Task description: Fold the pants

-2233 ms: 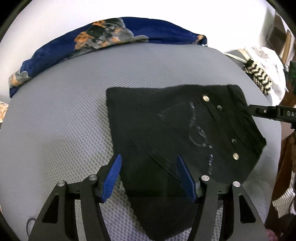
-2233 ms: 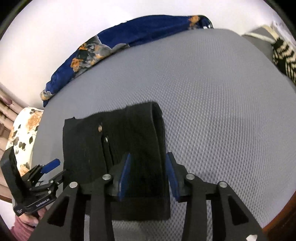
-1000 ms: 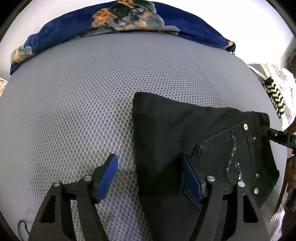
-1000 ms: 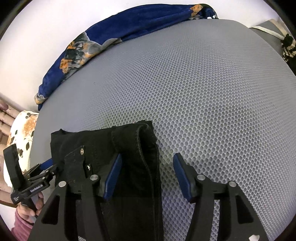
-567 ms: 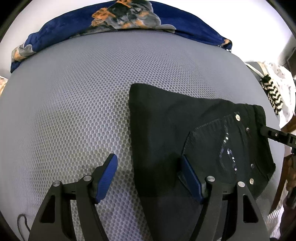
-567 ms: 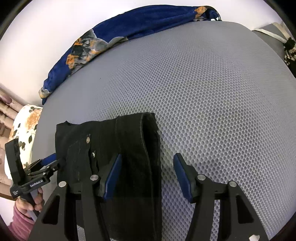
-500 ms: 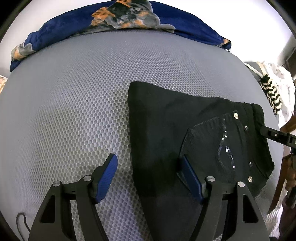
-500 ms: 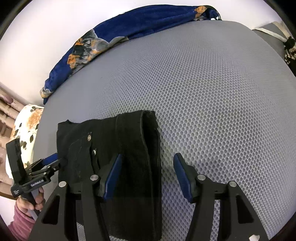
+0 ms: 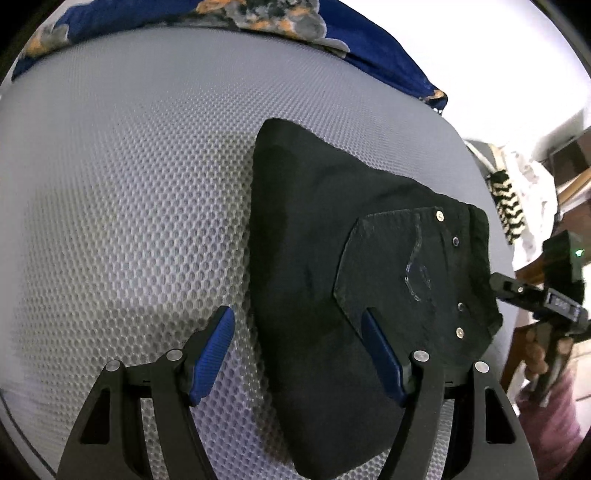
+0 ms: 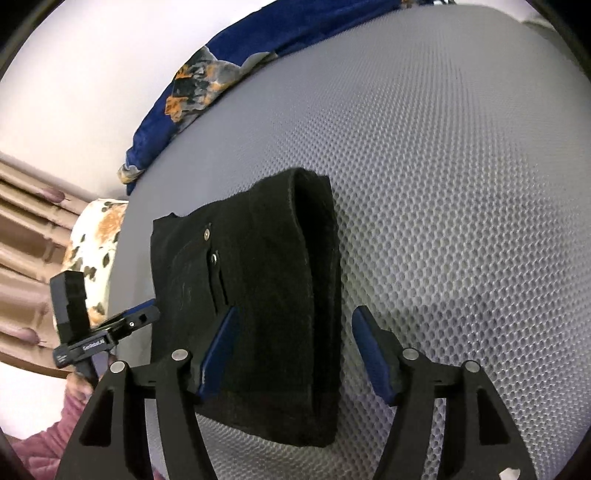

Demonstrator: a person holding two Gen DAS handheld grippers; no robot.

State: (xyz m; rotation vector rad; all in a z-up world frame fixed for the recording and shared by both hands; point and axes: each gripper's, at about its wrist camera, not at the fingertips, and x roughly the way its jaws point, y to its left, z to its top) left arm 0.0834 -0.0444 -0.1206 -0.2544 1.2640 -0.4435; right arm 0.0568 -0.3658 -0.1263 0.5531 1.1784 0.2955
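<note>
The black pants (image 9: 332,280) lie folded into a compact bundle on the grey mesh bed surface (image 9: 122,192), back pocket with metal studs facing up. My left gripper (image 9: 297,334) is open and empty, raised over the bundle's left edge. In the right wrist view the pants (image 10: 266,280) show their thick folded edge on the right. My right gripper (image 10: 293,332) is open and empty, raised over that folded edge. Each gripper shows in the other's view, the right one (image 9: 524,291) and the left one (image 10: 110,332).
A blue patterned blanket (image 9: 258,22) lies along the far edge of the bed; it also shows in the right wrist view (image 10: 229,70). A black-and-white knit item (image 9: 508,206) sits off the right side. A floral cushion (image 10: 92,236) lies beyond the left side.
Both grippers have pulled back and lifted slightly from the folded pants, staying open. The pants lie still in the same folded shape.
</note>
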